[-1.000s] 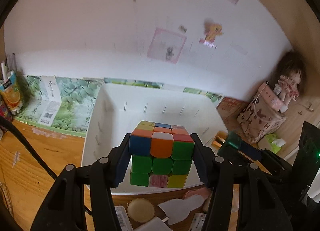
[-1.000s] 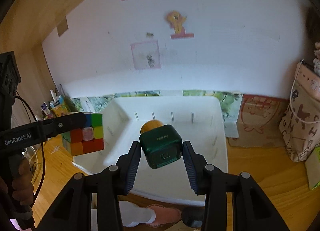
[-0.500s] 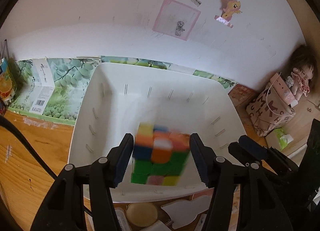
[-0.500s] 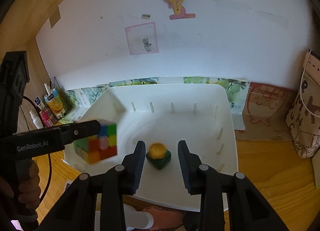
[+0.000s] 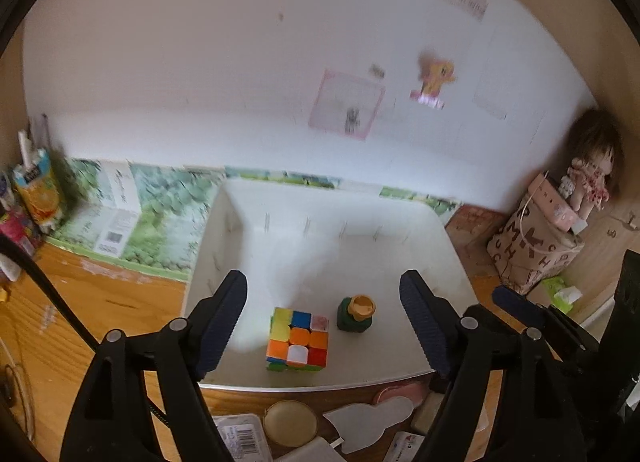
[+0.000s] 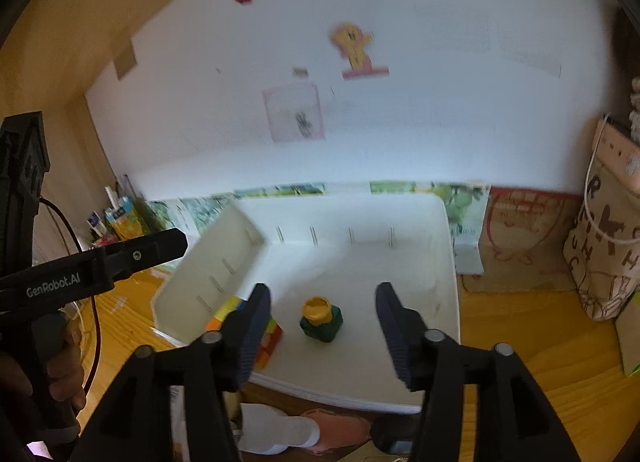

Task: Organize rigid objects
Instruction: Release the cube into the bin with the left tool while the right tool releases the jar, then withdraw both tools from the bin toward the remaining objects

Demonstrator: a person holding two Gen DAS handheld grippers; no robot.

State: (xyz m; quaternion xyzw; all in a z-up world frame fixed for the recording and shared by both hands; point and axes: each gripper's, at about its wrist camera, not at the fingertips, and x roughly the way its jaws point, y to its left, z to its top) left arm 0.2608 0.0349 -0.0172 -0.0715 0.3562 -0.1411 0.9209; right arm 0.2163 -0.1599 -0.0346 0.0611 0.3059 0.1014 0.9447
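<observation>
A colourful puzzle cube lies on the floor of a white plastic bin, near its front wall. A small dark green bottle with a yellow cap stands just right of the cube. My left gripper is open and empty above the bin's front edge. In the right wrist view the bottle stands between the fingers of my open, empty right gripper, well below them. The cube is partly hidden behind the right gripper's left finger. The bin's rim shows there too.
Small items lie on the wooden desk in front of the bin: a round beige lid, white and pink pieces. A juice carton stands far left. A patterned bag and a doll are at the right.
Both grippers have opened. The cube dropped from the left gripper and the green bottle from the right gripper; both now rest in the bin. Both grippers have drawn back slightly.
</observation>
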